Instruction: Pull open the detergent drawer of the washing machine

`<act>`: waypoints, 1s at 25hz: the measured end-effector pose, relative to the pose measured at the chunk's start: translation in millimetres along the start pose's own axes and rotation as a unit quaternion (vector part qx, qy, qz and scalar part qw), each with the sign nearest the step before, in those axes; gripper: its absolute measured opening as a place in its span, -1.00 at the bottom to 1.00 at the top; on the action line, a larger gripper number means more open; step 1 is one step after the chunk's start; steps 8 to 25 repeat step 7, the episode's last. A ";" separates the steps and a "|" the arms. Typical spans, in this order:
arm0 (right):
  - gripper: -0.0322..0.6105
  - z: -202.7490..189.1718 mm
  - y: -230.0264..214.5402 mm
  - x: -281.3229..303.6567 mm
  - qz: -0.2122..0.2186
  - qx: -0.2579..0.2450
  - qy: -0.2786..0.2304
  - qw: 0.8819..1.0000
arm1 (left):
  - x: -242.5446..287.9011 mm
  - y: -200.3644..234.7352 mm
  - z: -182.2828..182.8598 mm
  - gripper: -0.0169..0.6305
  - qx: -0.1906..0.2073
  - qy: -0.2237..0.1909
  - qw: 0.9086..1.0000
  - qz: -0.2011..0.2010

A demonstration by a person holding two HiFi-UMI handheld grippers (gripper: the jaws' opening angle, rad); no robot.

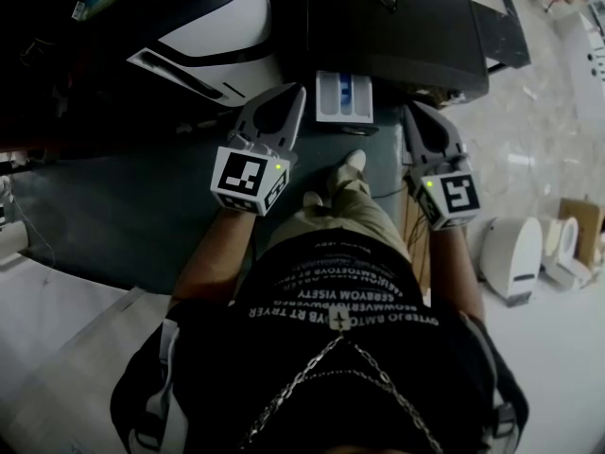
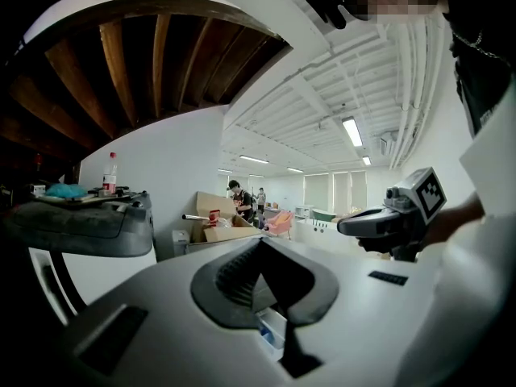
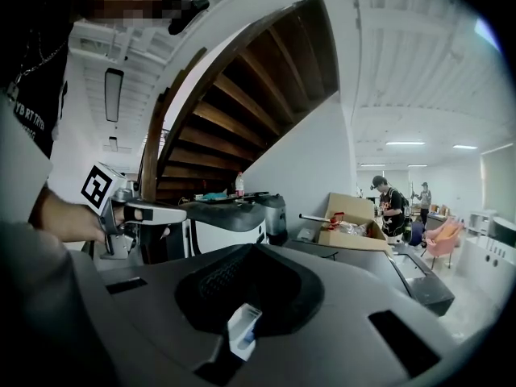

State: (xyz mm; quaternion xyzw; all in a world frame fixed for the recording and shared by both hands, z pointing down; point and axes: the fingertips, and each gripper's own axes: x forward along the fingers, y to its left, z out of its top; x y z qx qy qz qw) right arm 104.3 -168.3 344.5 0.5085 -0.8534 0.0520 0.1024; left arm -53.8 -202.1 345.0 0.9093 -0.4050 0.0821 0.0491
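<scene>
The washing machine [image 1: 397,26] is a dark block straight below me. Its detergent drawer [image 1: 343,97] stands pulled out, white with a blue insert. Both grippers hang in the air in front of my chest, well above the drawer and touching nothing. My left gripper [image 1: 284,97] is shut and empty, left of the drawer. My right gripper [image 1: 421,116] is shut and empty, right of it. Through the gap in the closed jaws the drawer [image 2: 270,333] shows far below in the left gripper view, and the drawer [image 3: 242,329] likewise in the right gripper view.
A white and black machine [image 1: 217,26] stands left of the washer, with a bottle [image 2: 110,172] on top. My shoe [image 1: 352,164] is on the dark mat before the drawer. White appliances [image 1: 510,258] sit on the floor at right. Cardboard boxes [image 3: 355,220] and people lie beyond.
</scene>
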 end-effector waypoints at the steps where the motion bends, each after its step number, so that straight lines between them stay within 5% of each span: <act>1: -0.89 0.8 -2.7 4.4 0.002 -0.002 0.001 1.000 | 4.9 1.8 1.7 -0.94 0.001 0.001 1.000 0.001; 7: -0.89 7.8 -21.6 33.6 0.015 -0.025 0.005 1.000 | 44.3 9.8 21.3 -0.94 0.017 -0.014 1.000 -0.004; 25: -0.89 7.8 -21.6 33.6 0.015 -0.025 0.005 1.000 | 44.3 9.8 21.3 -0.94 0.017 -0.014 1.000 -0.004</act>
